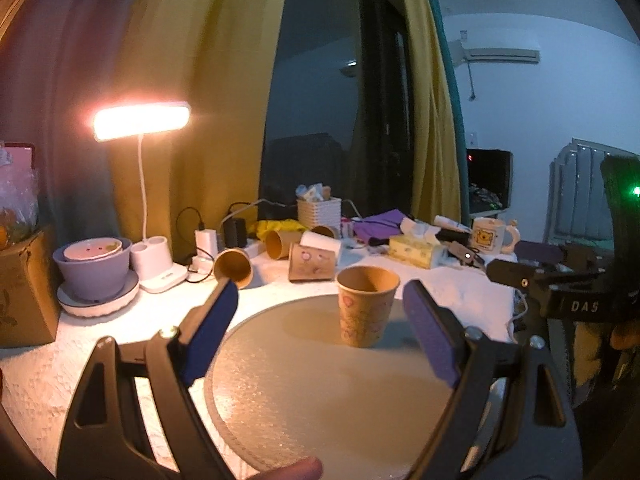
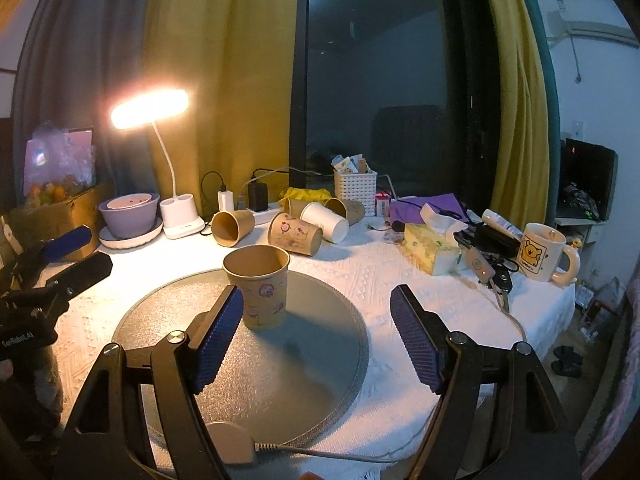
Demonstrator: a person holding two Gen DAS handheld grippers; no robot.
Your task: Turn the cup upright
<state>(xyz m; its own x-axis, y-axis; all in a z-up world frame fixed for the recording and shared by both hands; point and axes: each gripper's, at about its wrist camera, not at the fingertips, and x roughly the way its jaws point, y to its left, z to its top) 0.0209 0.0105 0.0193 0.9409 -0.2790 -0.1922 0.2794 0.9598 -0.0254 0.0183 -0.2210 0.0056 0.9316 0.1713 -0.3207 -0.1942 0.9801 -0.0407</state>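
A brown paper cup [image 1: 367,306] with small pink prints stands upright, mouth up, on the far part of a round grey mat [image 1: 320,392]. It also shows in the right wrist view [image 2: 260,286] on the mat [image 2: 256,364]. My left gripper [image 1: 320,296] is open and empty, its blue pads either side of the cup but short of it. My right gripper [image 2: 316,300] is open and empty; the cup stands just behind its left pad [image 2: 218,336]. The right gripper's body shows at the right edge of the left wrist view.
Several paper cups lie on their sides behind the mat [image 2: 294,234]. Further back stand a lit desk lamp [image 2: 150,108], a purple bowl [image 2: 130,216], a white basket [image 2: 355,186], a tissue box [image 2: 430,250] and a bear mug [image 2: 542,252]. The table edge drops off at right.
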